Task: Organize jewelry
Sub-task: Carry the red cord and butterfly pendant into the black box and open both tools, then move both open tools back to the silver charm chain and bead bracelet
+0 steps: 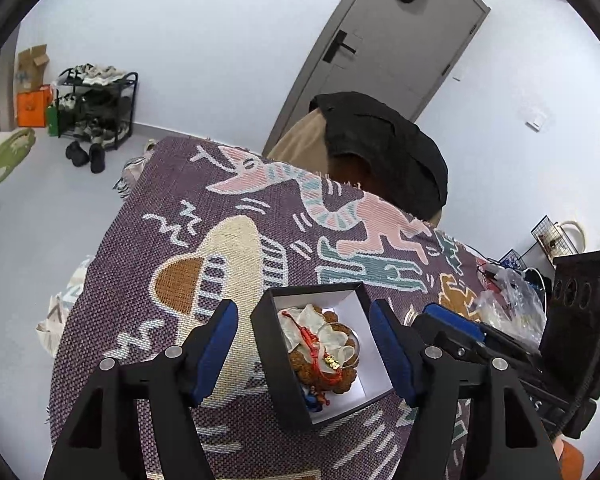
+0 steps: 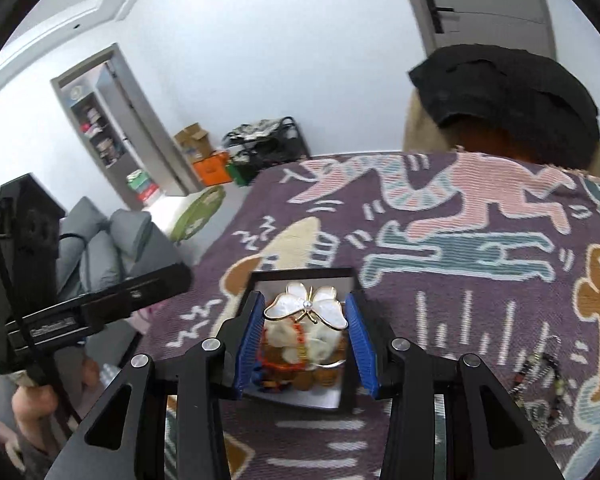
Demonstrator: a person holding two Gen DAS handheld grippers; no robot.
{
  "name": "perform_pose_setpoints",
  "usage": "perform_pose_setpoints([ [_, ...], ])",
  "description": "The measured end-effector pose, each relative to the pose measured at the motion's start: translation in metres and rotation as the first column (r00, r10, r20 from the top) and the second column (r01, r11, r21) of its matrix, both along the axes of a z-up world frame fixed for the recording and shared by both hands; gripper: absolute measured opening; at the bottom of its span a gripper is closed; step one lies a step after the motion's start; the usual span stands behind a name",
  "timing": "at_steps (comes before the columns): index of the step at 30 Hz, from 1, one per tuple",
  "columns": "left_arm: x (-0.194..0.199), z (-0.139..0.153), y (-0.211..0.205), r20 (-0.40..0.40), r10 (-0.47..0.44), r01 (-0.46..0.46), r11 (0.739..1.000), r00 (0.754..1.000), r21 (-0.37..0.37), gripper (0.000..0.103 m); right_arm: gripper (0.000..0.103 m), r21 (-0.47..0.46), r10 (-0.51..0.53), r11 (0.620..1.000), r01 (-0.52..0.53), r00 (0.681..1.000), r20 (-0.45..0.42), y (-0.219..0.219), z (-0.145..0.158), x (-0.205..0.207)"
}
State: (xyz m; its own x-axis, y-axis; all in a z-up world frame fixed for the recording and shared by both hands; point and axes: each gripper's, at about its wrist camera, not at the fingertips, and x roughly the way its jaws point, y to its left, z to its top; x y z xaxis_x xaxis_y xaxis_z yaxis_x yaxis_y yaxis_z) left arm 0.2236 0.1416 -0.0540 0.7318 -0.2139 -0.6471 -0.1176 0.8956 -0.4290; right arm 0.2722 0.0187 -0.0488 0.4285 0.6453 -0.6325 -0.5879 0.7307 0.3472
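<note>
A black jewelry box [image 1: 288, 380] with a white lining sits on the patterned purple cloth [image 1: 204, 216]. It holds brown beads, white pieces and a red cord bracelet [image 1: 320, 352]. My left gripper [image 1: 306, 354] is open, its blue pads on either side of the box. In the right wrist view my right gripper [image 2: 306, 320] is shut on a white and gold butterfly brooch [image 2: 306, 306], held right above the box [image 2: 300, 400]. A beaded necklace [image 2: 540, 384] lies on the cloth to the right.
A clear plastic bag [image 1: 508, 304] lies on the cloth at the right. A chair with a black garment [image 1: 380, 148] stands behind the table. A shoe rack [image 1: 96, 108] and a door [image 1: 384, 52] are beyond. The table edge drops off at left.
</note>
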Motion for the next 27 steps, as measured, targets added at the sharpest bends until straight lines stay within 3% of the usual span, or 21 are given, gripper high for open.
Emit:
perform_pose_setpoints([
  [1, 0.000, 0.000, -0.001, 0.001, -0.004, 0.004, 1.000, 1.000, 0.001, 0.069, 0.049, 0.007, 0.008, 1.000, -0.008, 1.000, -0.001, -0.001, 0.000, -0.001],
  [3, 0.002, 0.002, -0.005, 0.005, -0.014, 0.014, 1.000, 1.000, 0.004, 0.069, 0.066, 0.018, -0.006, 1.000, 0.006, 1.000, -0.009, -0.007, -0.001, 0.001],
  [9, 0.010, 0.001, -0.022, 0.006, -0.049, 0.049, 0.999, 0.999, -0.001, 0.069, 0.067, 0.048, -0.102, 0.993, 0.104, 0.994, -0.045, -0.049, -0.006, 0.008],
  [27, 0.042, 0.005, -0.109, 0.009, -0.232, 0.231, 0.973, 0.973, 0.022, 0.069, 0.067, -0.017, -0.341, 0.940, 0.341, 0.937, -0.071, -0.163, -0.012, 0.005],
])
